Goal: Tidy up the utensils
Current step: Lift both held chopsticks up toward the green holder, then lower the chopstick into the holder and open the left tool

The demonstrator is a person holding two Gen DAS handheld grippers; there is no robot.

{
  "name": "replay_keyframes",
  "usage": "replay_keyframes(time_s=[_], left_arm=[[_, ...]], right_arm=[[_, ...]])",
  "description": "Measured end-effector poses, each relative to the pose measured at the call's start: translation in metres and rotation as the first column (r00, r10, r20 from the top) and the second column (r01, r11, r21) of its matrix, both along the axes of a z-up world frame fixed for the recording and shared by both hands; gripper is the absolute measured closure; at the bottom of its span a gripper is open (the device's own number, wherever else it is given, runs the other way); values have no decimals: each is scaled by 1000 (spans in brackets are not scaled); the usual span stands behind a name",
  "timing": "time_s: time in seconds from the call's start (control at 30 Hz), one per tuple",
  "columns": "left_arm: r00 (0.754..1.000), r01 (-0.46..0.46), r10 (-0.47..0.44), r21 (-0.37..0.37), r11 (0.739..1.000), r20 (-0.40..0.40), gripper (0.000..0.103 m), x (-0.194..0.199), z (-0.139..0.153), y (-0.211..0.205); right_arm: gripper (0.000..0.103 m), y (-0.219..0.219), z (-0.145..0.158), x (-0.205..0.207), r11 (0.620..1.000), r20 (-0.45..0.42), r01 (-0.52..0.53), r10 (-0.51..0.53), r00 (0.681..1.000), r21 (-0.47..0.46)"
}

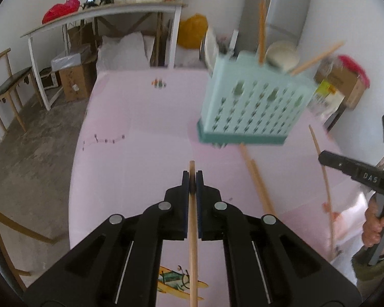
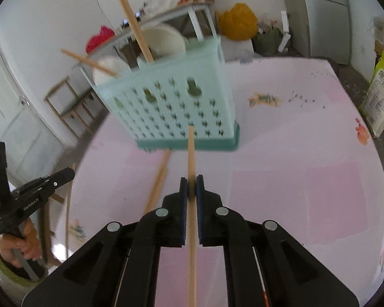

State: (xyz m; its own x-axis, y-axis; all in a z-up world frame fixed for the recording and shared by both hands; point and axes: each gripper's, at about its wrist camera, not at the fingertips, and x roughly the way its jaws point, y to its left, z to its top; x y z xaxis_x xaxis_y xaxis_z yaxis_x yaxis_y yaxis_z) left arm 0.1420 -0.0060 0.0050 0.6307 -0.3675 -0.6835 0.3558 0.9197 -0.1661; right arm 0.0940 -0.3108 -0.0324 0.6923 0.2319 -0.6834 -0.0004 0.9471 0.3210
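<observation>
Both grippers have a chopstick right now. The left hand-held gripper (image 1: 192, 179) is pinched onto a plain, pale wooden chopstick (image 1: 193, 243), a thin round stick whose long axis runs straight along the fingers, tip poking just past the pads and pointing forward. The right hand-held gripper (image 2: 191, 185) is clamped on another chopstick (image 2: 191, 158) the same way, except this one sticks out much farther ahead, its tip pointing at the lower front of the utensil basket (image 2: 176, 102). The basket is mint-green plastic, boxy, with rows of little cutouts and a darker teal base, standing on the pink counter (image 2: 294, 166) ahead of both grippers. It already holds two chopsticks (image 2: 133, 23) leaning at angles and a white spoon (image 2: 110, 69). Two loose chopsticks (image 2: 157, 184) lie on the counter, left of the right gripper's fingers.
</observation>
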Motion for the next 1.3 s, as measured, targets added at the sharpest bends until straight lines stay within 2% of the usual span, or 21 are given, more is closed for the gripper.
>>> replay_keyframes(time_s=[0.17, 0.33, 0.47, 0.63, 0.73, 0.83, 0.97, 1.2, 1.3], left_arm=[[995, 14, -4, -97, 995, 102, 99, -18, 43, 14], [973, 55, -12, -183, 982, 229, 99, -24, 93, 19], [945, 100, -19, -233, 967, 327, 99, -17, 133, 14], [898, 155, 0, -317, 935, 440, 100, 7, 187, -1], [869, 176, 9, -326, 929, 495, 100, 21, 208, -17], [859, 184, 9, -326, 927, 512, 100, 38, 217, -36], [853, 179, 5, -301, 937, 522, 100, 54, 214, -60], [831, 158, -15, -212, 964, 555, 100, 73, 198, -93], [843, 150, -19, -201, 968, 537, 100, 82, 183, -100]], right_arm=[[96, -5, 23, -18, 1000, 64, 7, -8, 998, 18], [96, -11, 31, -26, 999, 91, 16, -19, 996, 34], [96, -13, 33, -27, 999, 101, 18, -22, 995, 43], [96, -13, 34, -24, 999, 107, 17, -22, 994, 47], [96, -14, 33, -20, 999, 106, 16, -21, 994, 52], [96, -16, 31, -18, 998, 102, 16, -21, 995, 55], [96, -19, 28, -14, 998, 98, 17, -23, 995, 61], [96, -27, 27, -10, 998, 93, 20, -26, 995, 67], [96, -28, 25, -9, 997, 88, 22, -29, 996, 70]])
